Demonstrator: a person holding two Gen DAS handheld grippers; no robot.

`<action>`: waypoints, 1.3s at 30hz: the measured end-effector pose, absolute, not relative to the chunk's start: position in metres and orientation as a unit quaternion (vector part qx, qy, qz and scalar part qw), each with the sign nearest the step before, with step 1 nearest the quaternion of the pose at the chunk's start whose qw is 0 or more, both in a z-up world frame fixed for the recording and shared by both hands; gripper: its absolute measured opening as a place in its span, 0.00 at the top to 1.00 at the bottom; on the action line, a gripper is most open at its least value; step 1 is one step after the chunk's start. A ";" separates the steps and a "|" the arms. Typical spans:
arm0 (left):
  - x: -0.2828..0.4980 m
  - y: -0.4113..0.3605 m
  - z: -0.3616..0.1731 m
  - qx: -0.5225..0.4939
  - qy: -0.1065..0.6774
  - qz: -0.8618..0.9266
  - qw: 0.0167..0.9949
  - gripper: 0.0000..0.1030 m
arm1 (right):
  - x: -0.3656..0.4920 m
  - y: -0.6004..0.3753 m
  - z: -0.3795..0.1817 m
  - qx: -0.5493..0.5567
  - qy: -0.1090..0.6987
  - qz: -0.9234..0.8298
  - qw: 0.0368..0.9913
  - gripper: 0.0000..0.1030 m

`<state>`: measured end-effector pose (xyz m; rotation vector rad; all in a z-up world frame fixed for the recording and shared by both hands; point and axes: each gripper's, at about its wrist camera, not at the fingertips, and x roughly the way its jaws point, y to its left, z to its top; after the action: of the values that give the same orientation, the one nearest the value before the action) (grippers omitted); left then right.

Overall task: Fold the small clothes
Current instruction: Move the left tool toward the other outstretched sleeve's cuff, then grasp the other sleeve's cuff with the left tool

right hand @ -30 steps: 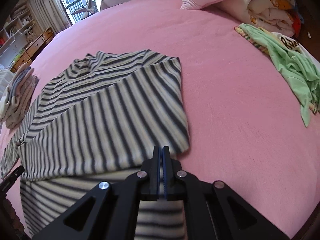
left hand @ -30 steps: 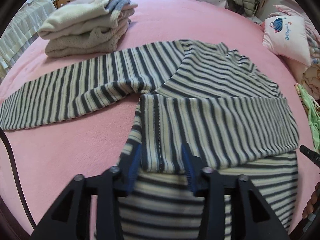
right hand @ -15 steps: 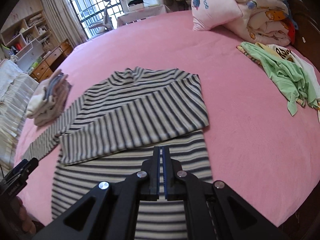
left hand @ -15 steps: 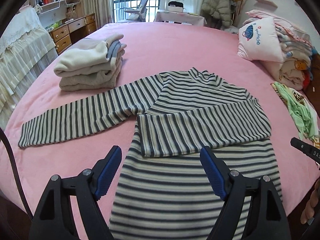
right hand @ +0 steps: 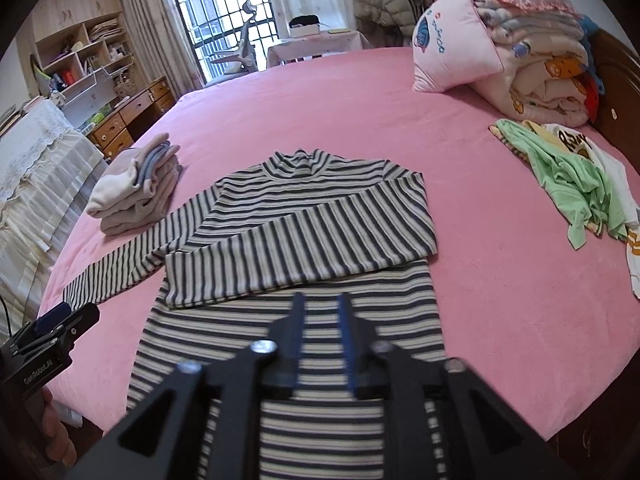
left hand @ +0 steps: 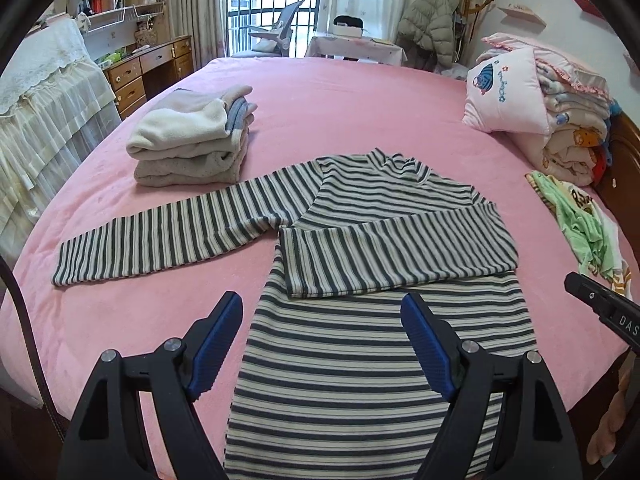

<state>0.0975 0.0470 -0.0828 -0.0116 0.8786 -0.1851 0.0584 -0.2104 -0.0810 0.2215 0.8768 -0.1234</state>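
Striped top (left hand: 380,344) lies flat on the pink bed (left hand: 360,112), collar far, hem near. One sleeve is already folded across the chest; the other sleeve (left hand: 172,236) runs out straight to the left, w/ its long axis roughly left-right and the cuff at the far-left end. Left gripper (left hand: 322,336) hangs above the near hem, fingers spread wide, holding nothing. Right gripper (right hand: 322,340) hovers over the body's mid-right, fingers parted a little, also empty; motion blur there. Judged next step: fold the loose sleeve in over the chest. That sleeve lies left and a bit farther than both grippers, so the left one is nearer; cuff is the likely grab pt. Folded stack (left hand: 192,136) sits just beyond the sleeve, green clothes (right hand: 572,176) well right.
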 end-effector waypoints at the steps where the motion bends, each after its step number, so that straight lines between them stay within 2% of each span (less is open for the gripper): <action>1: 0.096 0.048 -0.081 -0.006 0.423 -0.090 0.902 0.22 | 0.057 -0.208 -0.078 0.104 0.420 -0.058 0.899 0.71; 21: 0.071 0.130 -0.058 -0.035 0.383 -0.038 0.922 0.20 | 0.067 -0.084 -0.054 0.008 0.404 0.023 0.914 0.71; 39: 0.077 0.268 -0.105 -0.121 0.407 0.068 0.903 0.20 | 0.099 0.033 -0.071 -0.075 0.416 0.097 0.901 0.71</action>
<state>0.0771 0.2676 -0.1048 -0.2495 0.8419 0.1405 0.0990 0.0333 -0.0709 -0.1560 0.8606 0.2010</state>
